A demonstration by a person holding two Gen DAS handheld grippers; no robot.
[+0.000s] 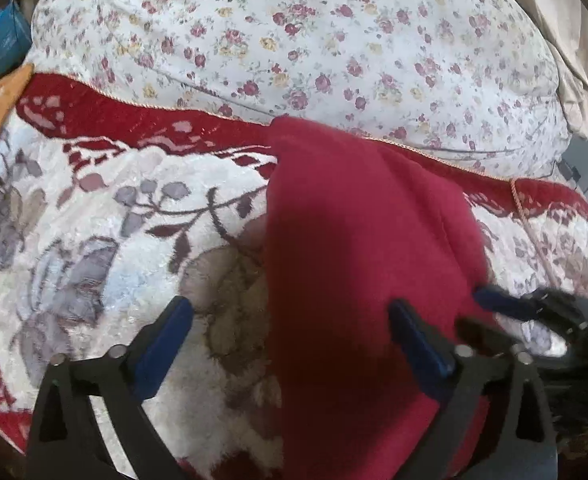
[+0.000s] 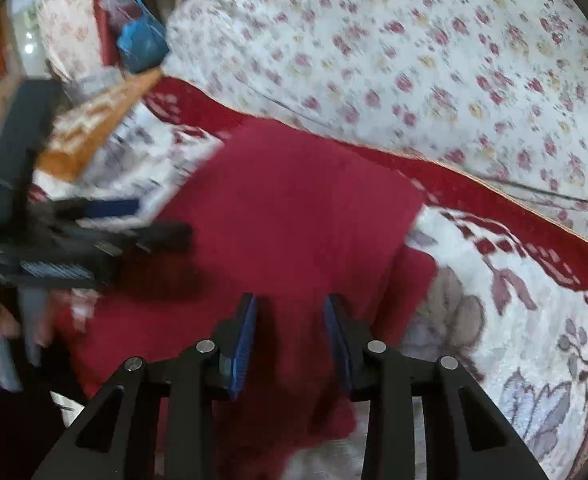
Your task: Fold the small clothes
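A dark red garment [image 1: 358,248] lies on a white and red floral rug [image 1: 94,240]; in the right wrist view the garment [image 2: 294,208] fills the middle. My left gripper [image 1: 290,312] is wide open just above the garment's left edge, one finger over the rug and one over the cloth. My right gripper [image 2: 290,308] is open over the garment's near part, with cloth between its fingers but not pinched. The right gripper [image 1: 534,312] shows at the right in the left wrist view. The left gripper [image 2: 94,224] shows blurred at the left in the right wrist view.
A white quilt with small flowers [image 1: 314,48] lies behind the rug. An orange patterned cloth [image 2: 94,120] and a blue bag [image 2: 142,44] sit at the far left. A beige cloth [image 1: 566,40] hangs at the upper right.
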